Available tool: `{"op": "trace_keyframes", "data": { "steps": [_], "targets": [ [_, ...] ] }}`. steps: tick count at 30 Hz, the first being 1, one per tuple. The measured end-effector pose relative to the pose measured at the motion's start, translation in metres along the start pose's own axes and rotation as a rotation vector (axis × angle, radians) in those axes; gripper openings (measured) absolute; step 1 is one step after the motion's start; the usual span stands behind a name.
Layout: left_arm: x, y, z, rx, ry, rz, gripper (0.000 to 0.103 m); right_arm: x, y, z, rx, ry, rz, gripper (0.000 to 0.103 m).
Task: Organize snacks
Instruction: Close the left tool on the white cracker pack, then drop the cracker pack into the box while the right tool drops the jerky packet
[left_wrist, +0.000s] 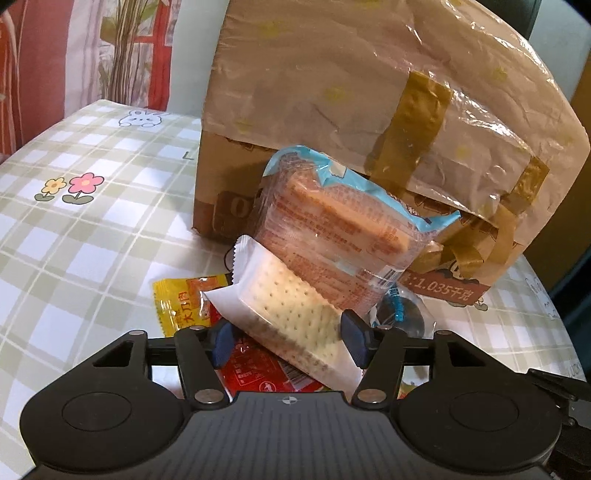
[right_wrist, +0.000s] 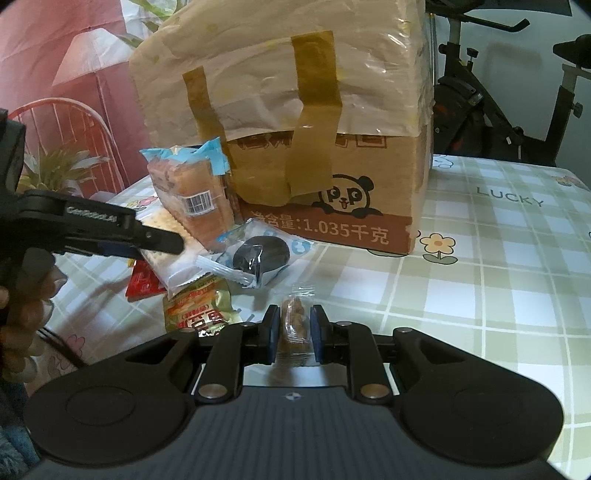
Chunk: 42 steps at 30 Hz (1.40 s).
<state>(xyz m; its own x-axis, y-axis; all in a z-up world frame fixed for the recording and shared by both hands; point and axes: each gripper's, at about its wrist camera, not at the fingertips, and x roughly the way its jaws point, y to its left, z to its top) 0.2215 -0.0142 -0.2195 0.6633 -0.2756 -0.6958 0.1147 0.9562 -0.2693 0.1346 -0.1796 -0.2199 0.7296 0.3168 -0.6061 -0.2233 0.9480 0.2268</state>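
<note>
A: Which step is this?

B: Picking from the pile, I'd say. The left tongs (left_wrist: 290, 341) stand about half open around the cracker packet (left_wrist: 291, 314), one blue pad at each side. Whether the pads already press on it I can't quite tell; the wrapper hides the contact.

A: And the right?

B: The right tongs (right_wrist: 294, 328) are closed tight on a small clear-wrapped brown snack (right_wrist: 293, 325), held just above the tabletop (right_wrist: 480, 266) in front of the cardboard box (right_wrist: 325, 206).

A: How does the cracker packet lie?

B: Tilted, leaning on the heap beside the box, propped against the blue-wrapped bread pack (left_wrist: 325, 229). Its long axis runs from upper left down toward the lower right in the left wrist view, crossing the gap between the pads at a slant.

A: Next move?

B: Close squarely on the packet's edges, then lift without dragging the bread pack or the red sachet (left_wrist: 258, 373) beneath.
</note>
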Motion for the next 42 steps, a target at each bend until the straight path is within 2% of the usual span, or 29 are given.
{"op": "trace_keyframes", "data": {
  "steps": [2, 3, 5, 7, 10, 15, 21, 33, 42],
  "targets": [
    [-0.006, 0.002, 0.0, -0.003, -0.029, -0.008, 0.048, 0.0, 0.0, 0.0, 0.0, 0.0, 0.0, 0.019],
    [-0.01, 0.001, 0.001, 0.0, -0.049, -0.005, 0.045, 0.0, 0.0, 0.0, 0.0, 0.0, 0.0, 0.019],
    [-0.022, -0.002, 0.002, 0.034, -0.085, 0.013, 0.033, -0.001, 0.001, 0.0, 0.002, 0.0, 0.0, 0.019],
    [-0.035, -0.003, 0.002, 0.069, -0.115, 0.015, 0.025, 0.0, 0.0, 0.0, 0.003, 0.0, 0.0, 0.019],
    [-0.05, -0.002, -0.002, 0.094, -0.136, 0.008, 0.021, -0.001, 0.001, 0.0, 0.005, 0.0, 0.0, 0.019],
    [-0.047, -0.003, -0.006, 0.112, -0.128, 0.003, 0.021, 0.0, 0.0, 0.001, 0.013, 0.0, -0.003, 0.019],
    [-0.031, -0.013, -0.013, 0.197, -0.094, 0.014, 0.021, 0.0, 0.0, 0.001, 0.01, 0.0, -0.006, 0.019],
    [-0.048, -0.006, -0.011, 0.179, -0.137, -0.012, 0.02, -0.001, -0.001, 0.001, 0.007, -0.002, -0.011, 0.019],
    [-0.068, -0.005, -0.004, 0.173, -0.192, -0.024, 0.02, -0.015, -0.007, 0.004, 0.052, -0.056, -0.02, 0.019]
  ]
}}
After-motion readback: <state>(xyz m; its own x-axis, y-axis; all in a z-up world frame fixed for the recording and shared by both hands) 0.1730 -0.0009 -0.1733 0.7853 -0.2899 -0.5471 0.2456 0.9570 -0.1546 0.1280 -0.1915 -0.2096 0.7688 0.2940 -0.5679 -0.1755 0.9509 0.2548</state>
